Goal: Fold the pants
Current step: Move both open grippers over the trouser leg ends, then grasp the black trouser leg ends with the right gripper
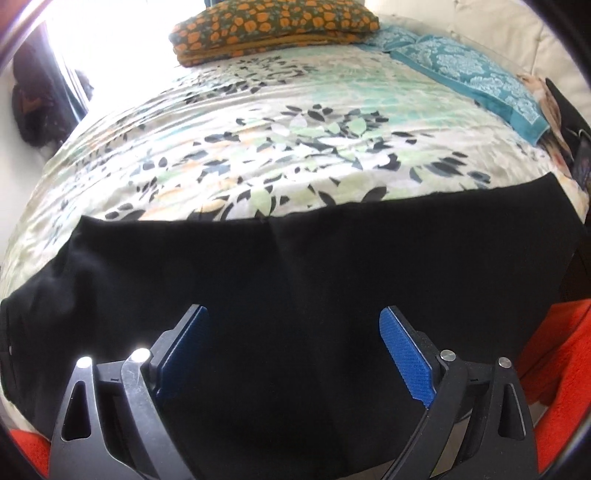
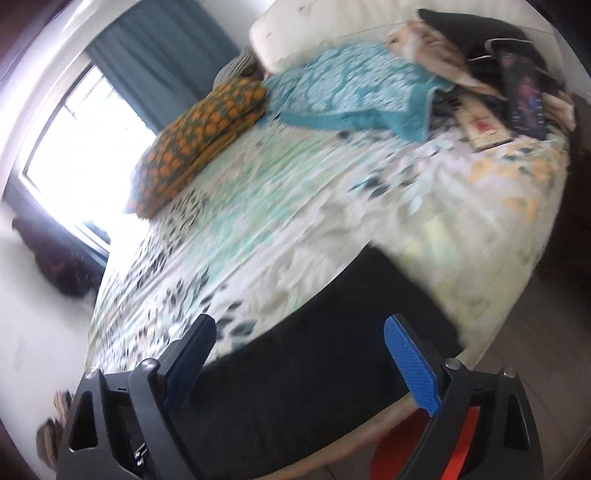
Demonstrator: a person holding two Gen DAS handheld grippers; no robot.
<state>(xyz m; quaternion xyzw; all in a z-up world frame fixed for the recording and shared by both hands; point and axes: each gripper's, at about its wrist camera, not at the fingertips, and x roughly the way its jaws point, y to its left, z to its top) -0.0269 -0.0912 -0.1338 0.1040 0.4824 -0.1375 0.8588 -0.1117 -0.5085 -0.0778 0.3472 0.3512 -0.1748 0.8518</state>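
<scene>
Plainly, both claws hang empty over the bed (image 1: 229, 122) with the pants (image 1: 295, 266) lying below them, so this looks like the pause between two folds rather than a fold in progress.

Starting at the left: the left claw (image 1: 293, 339) has its jaws spread wide, nothing between the ribbed blue pads (image 1: 404, 354), and it points down at the middle of the garment. The pants are black, matte and soft-looking, laid as a broad flat band along the near edge of the bed, with a faint seam or crease running through the middle and one end rounding off toward the left. Something orange (image 1: 565, 354) shows beside the bed, low on the right.

Moving right: the right claw (image 2: 299, 347) is also spread and holds nothing, above the right end of the pants (image 2: 314, 369), where the cloth ends in a slanted edge near the bed's corner. That view is smeared, so finer detail is lost.

The next move, I judge, calls for pinching an end or an edge of the dark band and carrying it across. The bedsheet under it is thin, rippled, printed with leaves; a folded orange-flowered blanket (image 1: 273, 26) and a teal patterned pillow (image 1: 476, 77) lie well apart at the far side.
</scene>
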